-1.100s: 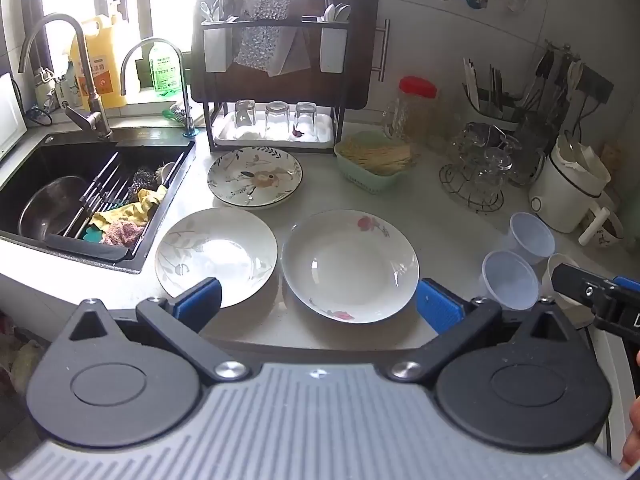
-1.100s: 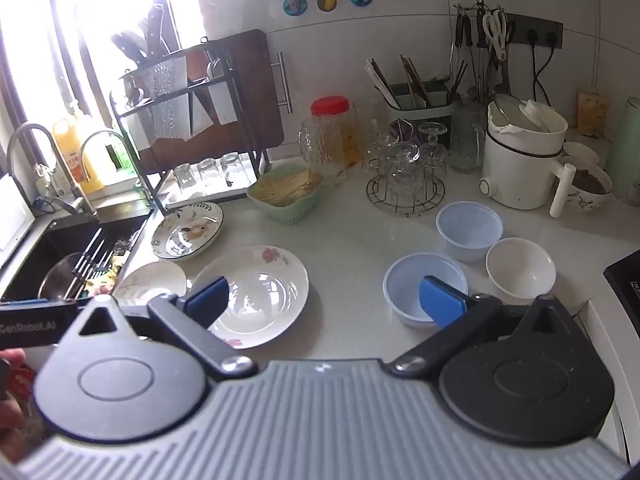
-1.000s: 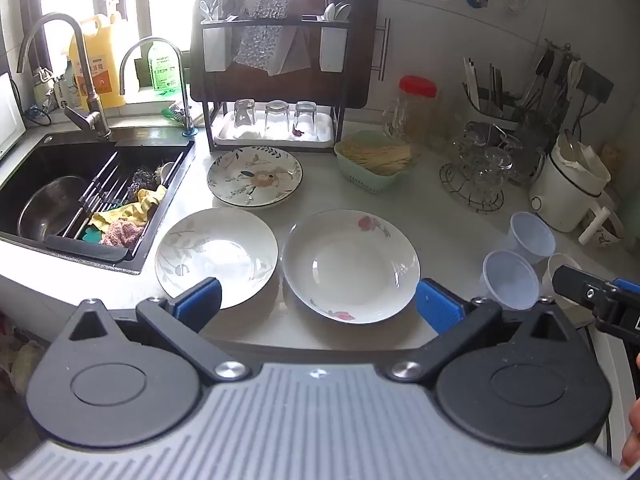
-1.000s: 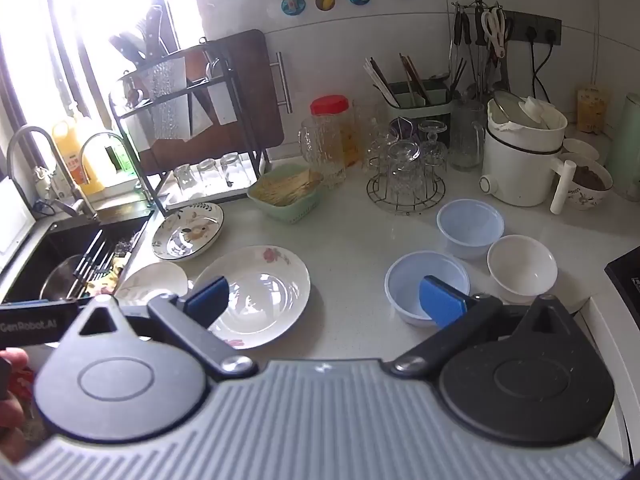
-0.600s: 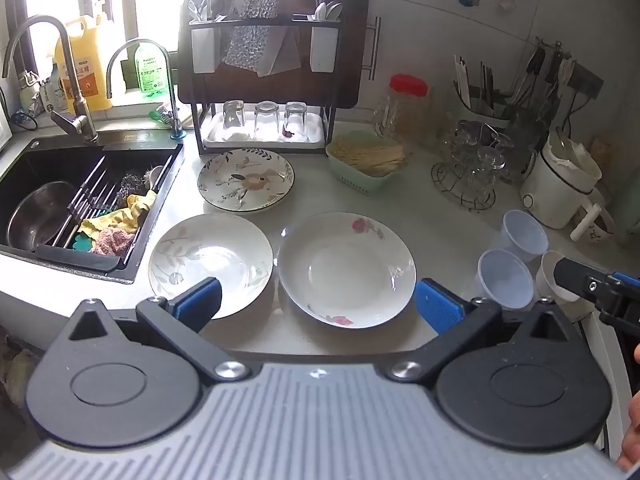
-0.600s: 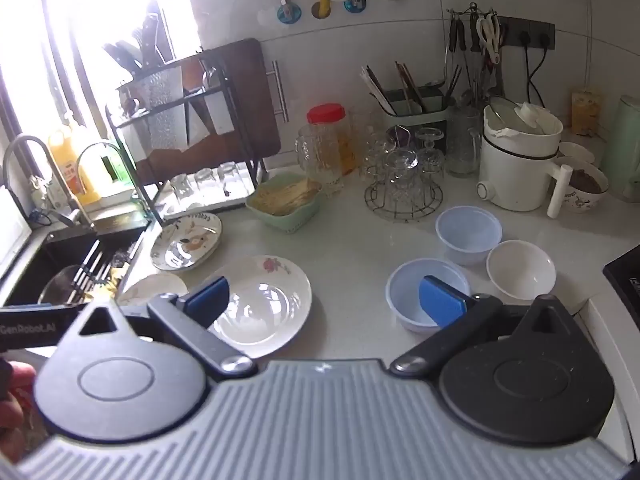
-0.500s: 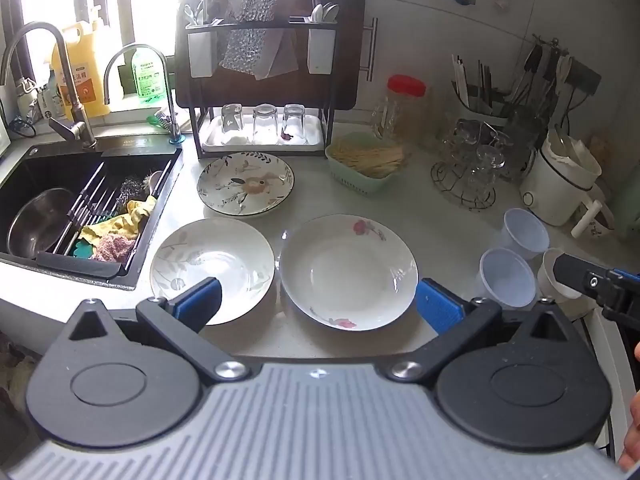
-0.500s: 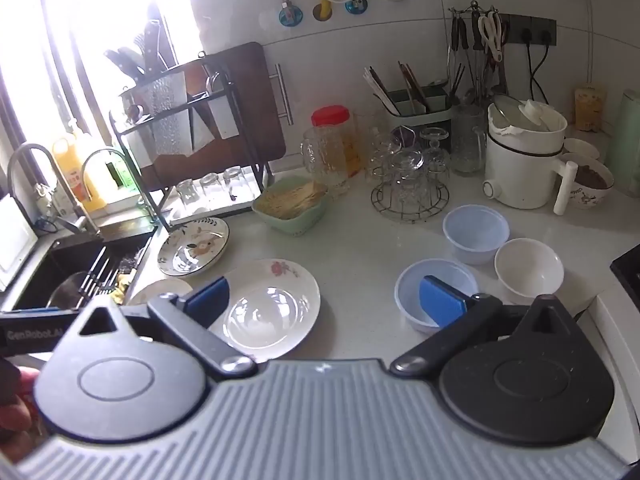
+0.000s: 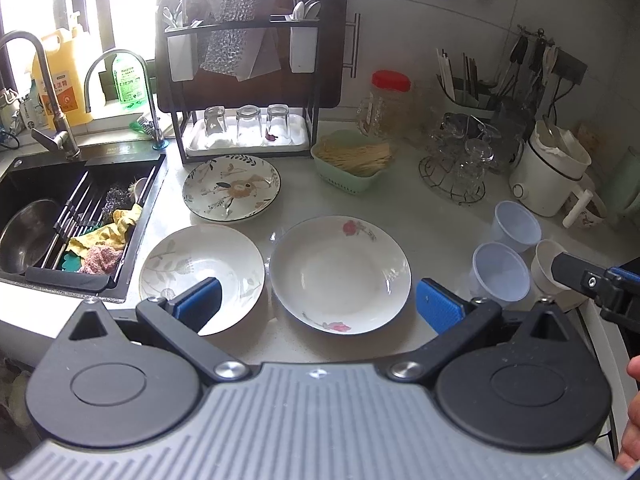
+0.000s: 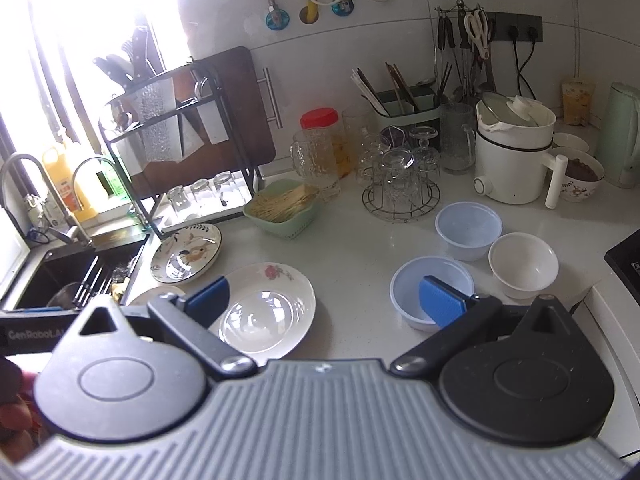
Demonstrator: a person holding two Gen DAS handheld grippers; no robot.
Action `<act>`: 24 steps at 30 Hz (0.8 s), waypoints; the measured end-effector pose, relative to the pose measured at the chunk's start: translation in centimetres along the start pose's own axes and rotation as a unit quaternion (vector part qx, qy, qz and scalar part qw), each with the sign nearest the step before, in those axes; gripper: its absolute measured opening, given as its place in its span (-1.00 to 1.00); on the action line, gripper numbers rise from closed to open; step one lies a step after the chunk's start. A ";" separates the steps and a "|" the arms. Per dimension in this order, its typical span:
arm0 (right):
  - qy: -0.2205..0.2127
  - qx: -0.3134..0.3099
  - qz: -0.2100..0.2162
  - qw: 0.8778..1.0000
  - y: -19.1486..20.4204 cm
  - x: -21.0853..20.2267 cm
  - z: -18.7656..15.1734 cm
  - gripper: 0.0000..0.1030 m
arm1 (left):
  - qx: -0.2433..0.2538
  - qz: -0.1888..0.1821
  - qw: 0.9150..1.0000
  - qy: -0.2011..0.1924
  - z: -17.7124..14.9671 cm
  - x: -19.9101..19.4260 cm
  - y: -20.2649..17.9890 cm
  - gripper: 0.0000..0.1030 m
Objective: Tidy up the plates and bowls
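Three plates lie on the white counter: a rose-patterned plate (image 9: 340,272) in the middle, a leaf-patterned plate (image 9: 202,266) to its left, and a flower-patterned plate (image 9: 231,187) behind them. Two translucent blue bowls (image 10: 432,290) (image 10: 468,230) and a white bowl (image 10: 523,264) sit to the right. My left gripper (image 9: 318,305) is open and empty above the near rim of the rose plate. My right gripper (image 10: 324,300) is open and empty, hovering between the rose plate (image 10: 266,308) and the nearer blue bowl.
A black sink (image 9: 44,216) with cloths is at the left. A dish rack (image 9: 244,80) with glasses stands at the back, beside a green basket (image 9: 350,164), a glass stand (image 9: 456,168) and a white cooker (image 9: 548,168). A black stove edge (image 10: 624,256) is at the right.
Both grippers have shifted slightly over the counter; the view has drifted a little. Both stayed open and nothing on the counter moved.
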State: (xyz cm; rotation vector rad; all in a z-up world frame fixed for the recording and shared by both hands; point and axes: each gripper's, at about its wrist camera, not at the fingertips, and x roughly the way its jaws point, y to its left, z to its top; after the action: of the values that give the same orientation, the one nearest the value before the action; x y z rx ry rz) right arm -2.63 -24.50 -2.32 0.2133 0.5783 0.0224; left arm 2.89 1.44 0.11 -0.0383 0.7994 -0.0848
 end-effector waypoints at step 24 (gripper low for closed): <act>-0.009 0.000 -0.006 1.000 -0.2 -0.5 -0.1 1.00 | 0.012 -0.005 1.000 0.003 0.6 0.1 0.5 1.00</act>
State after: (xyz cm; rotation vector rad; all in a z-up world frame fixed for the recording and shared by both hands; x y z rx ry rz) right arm -3.09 -24.72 -2.18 0.2097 0.5619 0.0092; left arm 3.48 1.96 0.43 -0.0197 0.8040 -0.1034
